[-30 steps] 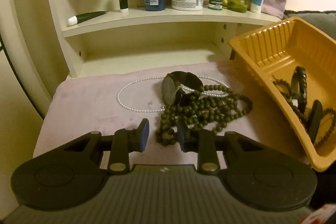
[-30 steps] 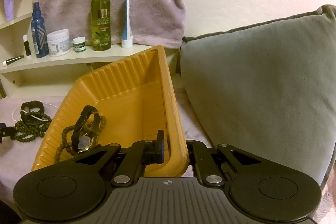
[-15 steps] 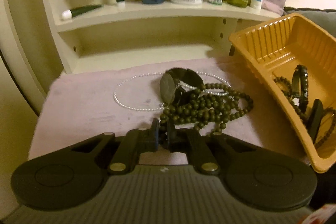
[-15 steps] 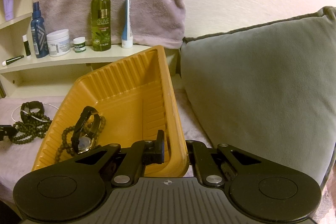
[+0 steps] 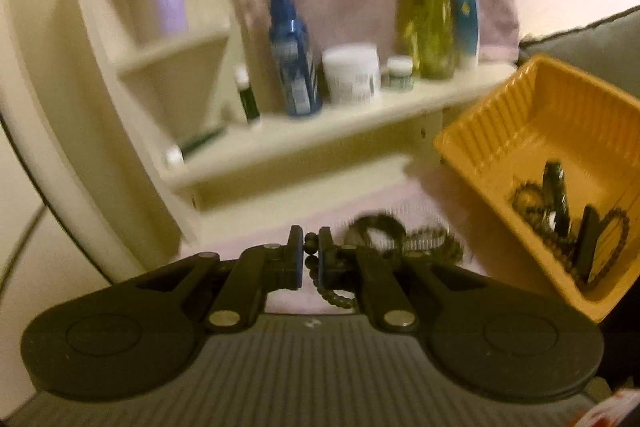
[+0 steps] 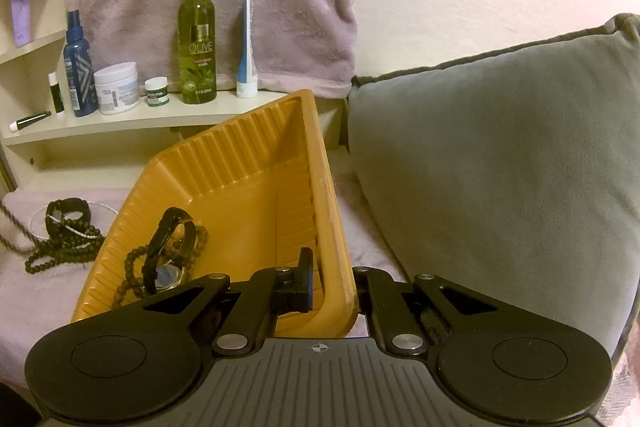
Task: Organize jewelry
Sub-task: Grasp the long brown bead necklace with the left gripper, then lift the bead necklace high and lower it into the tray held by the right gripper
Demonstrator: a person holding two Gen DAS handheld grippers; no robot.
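Left gripper point(image 5: 310, 261) clenched on a strand of the dark bead necklace point(image 5: 334, 297), beads pinched between its pads and a loop dangling just below the right finger, the rest of the strand trailing to the heap on the pink cloth point(image 5: 256, 227) just beyond and right of the tips, by a black bracelet point(image 5: 374, 227); view blurred. Right gripper point(image 6: 332, 281) clamped on the near right wall of the tilted orange tray point(image 6: 248, 163), one finger inside, one outside. Tray sits right of the bead heap, holding a watch point(image 6: 168, 255) and a beaded bracelet point(image 6: 134, 263) in its low near-left corner.
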